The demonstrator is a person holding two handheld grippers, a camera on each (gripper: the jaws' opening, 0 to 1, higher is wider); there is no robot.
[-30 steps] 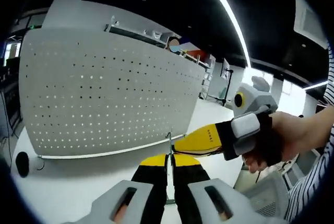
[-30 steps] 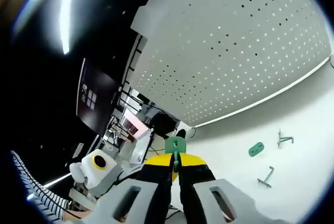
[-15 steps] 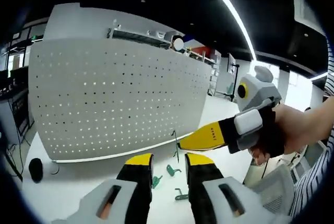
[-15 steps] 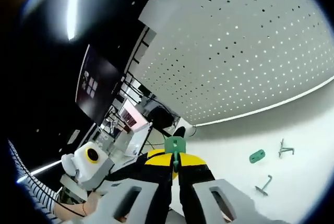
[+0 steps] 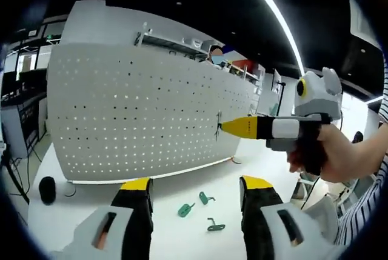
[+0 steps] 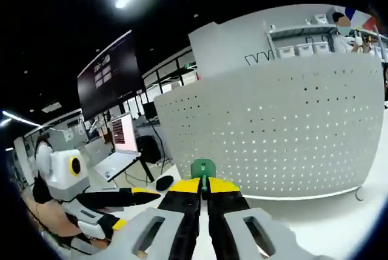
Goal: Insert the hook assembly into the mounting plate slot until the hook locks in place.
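Observation:
My right gripper (image 6: 204, 187) is shut on a small green mounting plate (image 6: 203, 168) that stands up between its yellow-tipped jaws. In the left gripper view the right gripper (image 5: 225, 127) comes in from the right, held by a hand. It carries a thin dark hook piece (image 5: 218, 128) at its tip, in front of the white pegboard (image 5: 145, 114). My left gripper (image 5: 197, 186) is open, its jaws wide apart with nothing between them. The left gripper (image 6: 136, 194) also shows low on the left in the right gripper view.
On the white table below lie a green plate (image 5: 185, 210) and two small hooks (image 5: 206, 198) (image 5: 215, 227). A black round object (image 5: 46, 188) sits at the pegboard's left end. The pegboard (image 6: 285, 126) stands close ahead. A laptop (image 6: 124, 145) is at the back left.
My left gripper opened and let go of the thin metal hook, which stayed at the right gripper's tip. The right gripper rose and swung level to face the pegboard.

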